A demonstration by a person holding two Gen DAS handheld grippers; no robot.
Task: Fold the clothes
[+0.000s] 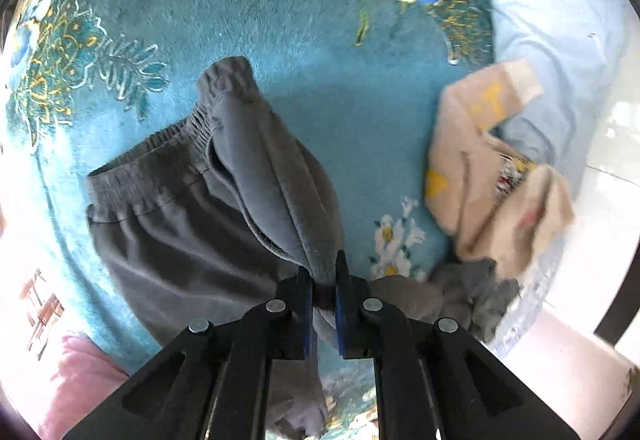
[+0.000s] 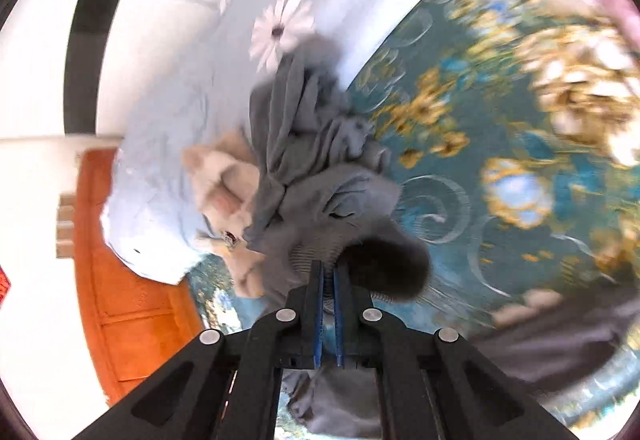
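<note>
1. Left gripper (image 1: 324,280) is clamped on a bunched fold of the grey trousers (image 1: 208,208); its two blue-padded fingers (image 1: 307,304) stand close together with dark cloth pinched between them.
2. From that pinch the trousers run away across the blanket (image 1: 328,88), a teal one with gold and blue flowers; the gathered elastic waistband (image 1: 176,144) lies farthest out, toward the blanket's left side, and part of the cloth is raised off the surface near the fingers.
3. Right gripper (image 2: 329,272) is closed on grey cloth (image 2: 320,176) too; its fingers are almost touching, with a ribbed hem caught between them; the view is blurred, so whether this cloth belongs to the same trousers cannot be told.
4. Beyond the right gripper the grey cloth is crumpled into a heap near the blanket's edge, touching a beige garment (image 2: 224,176) on its left.
5. In the left wrist view the beige garment (image 1: 488,168), printed with yellow marks, lies at the blanket's right edge, partly on a pale blue sheet (image 1: 560,40) with daisy prints; a small grey bundle (image 1: 476,288) lies just beside it, nearer the gripper.
6. A pink cushion (image 1: 80,380) shows at the lower left of the left wrist view; an orange wooden panel (image 2: 120,280) shows at the left of the right wrist view.
</note>
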